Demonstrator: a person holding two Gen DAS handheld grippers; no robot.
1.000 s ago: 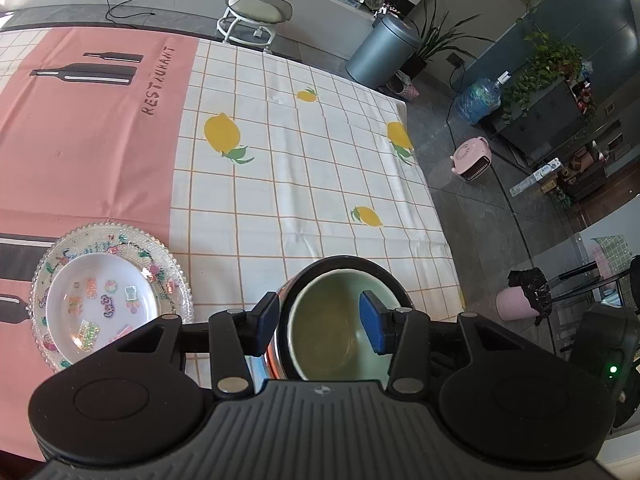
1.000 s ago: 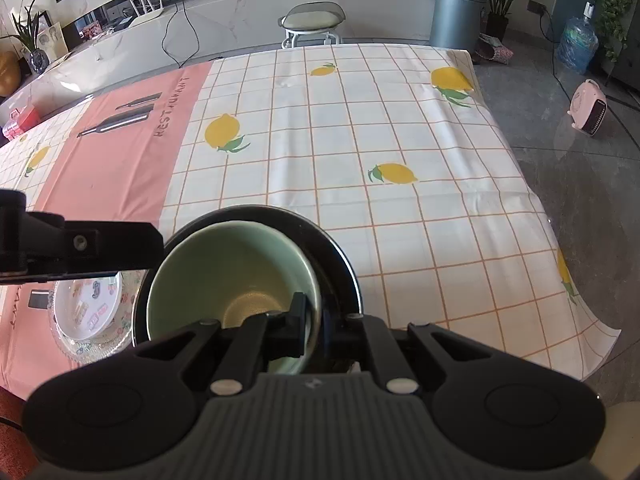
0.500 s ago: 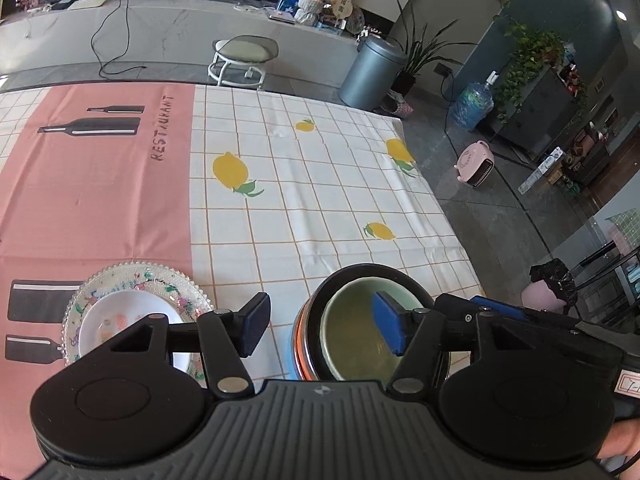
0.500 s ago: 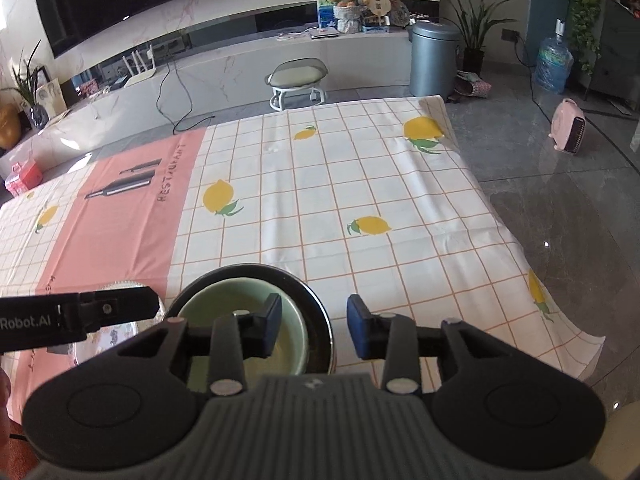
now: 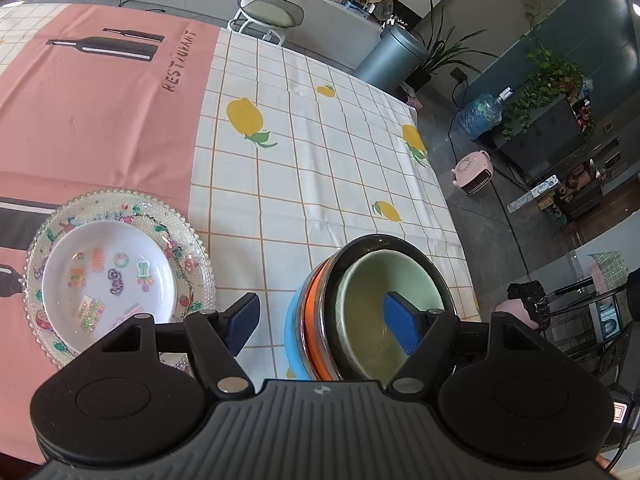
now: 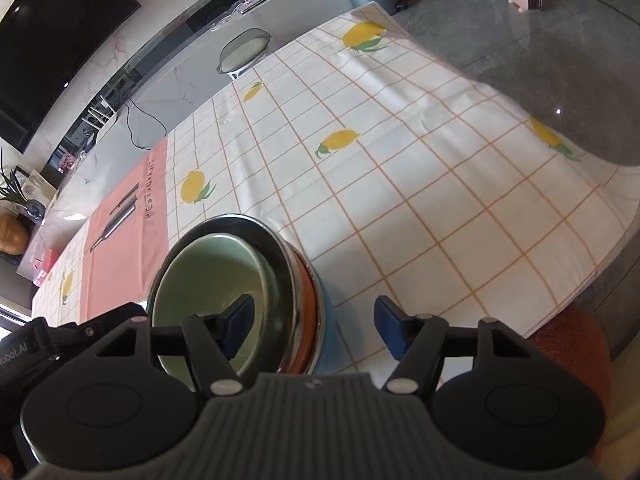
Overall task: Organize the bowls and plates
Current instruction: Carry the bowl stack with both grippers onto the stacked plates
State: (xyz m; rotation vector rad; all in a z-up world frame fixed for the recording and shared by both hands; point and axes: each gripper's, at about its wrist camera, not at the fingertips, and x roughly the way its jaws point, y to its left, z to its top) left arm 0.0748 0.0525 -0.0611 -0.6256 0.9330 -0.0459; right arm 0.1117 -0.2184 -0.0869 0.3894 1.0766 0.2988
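A stack of nested bowls [image 5: 360, 320] stands near the table's front edge: a pale green bowl [image 5: 376, 296] inside a black one, over orange and blue bowls. It also shows in the right wrist view [image 6: 240, 288]. A small white plate [image 5: 108, 276] with stickers lies on a clear beaded plate [image 5: 188, 240] to the left. My left gripper [image 5: 320, 324] is open, its right finger over the green bowl. My right gripper [image 6: 312, 324] is open and empty, its left finger over the green bowl [image 6: 208, 272].
The table has a lemon-check cloth [image 5: 320, 152] and a pink runner [image 5: 100, 112]. The right table edge [image 6: 580, 184] drops to a grey floor. A stool [image 5: 272, 16], bin [image 5: 392, 56] and pink heater [image 5: 474, 172] stand beyond.
My right gripper let go of the green bowl's rim and opened wide. Both grippers drew back and tilted. The left gripper opened wider. The bowl stack stays put.
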